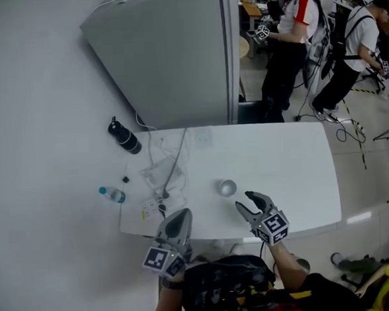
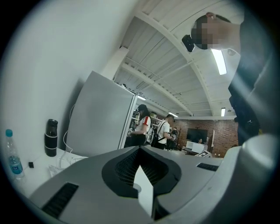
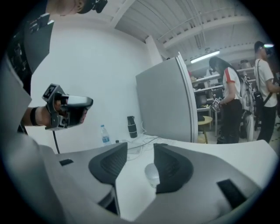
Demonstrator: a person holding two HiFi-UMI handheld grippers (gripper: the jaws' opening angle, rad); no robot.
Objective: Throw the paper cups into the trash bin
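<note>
Paper cup (image 1: pixel 226 187) just beyond right claw (image 1: pixel 245 200), seemingly untouched.

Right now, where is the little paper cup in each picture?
Head view: the paper cup stands mid-way across the table, just ahead of the right gripper.
Left gripper view: not in it.
Right gripper view: low centre, just beyond the open jaws.
Shared landmark: the black bottle shows in all three.

I find no words or numbers that I can read here. The label on the water bottle (image 1: pixel 111 194) is too small and blurred for me.
</note>
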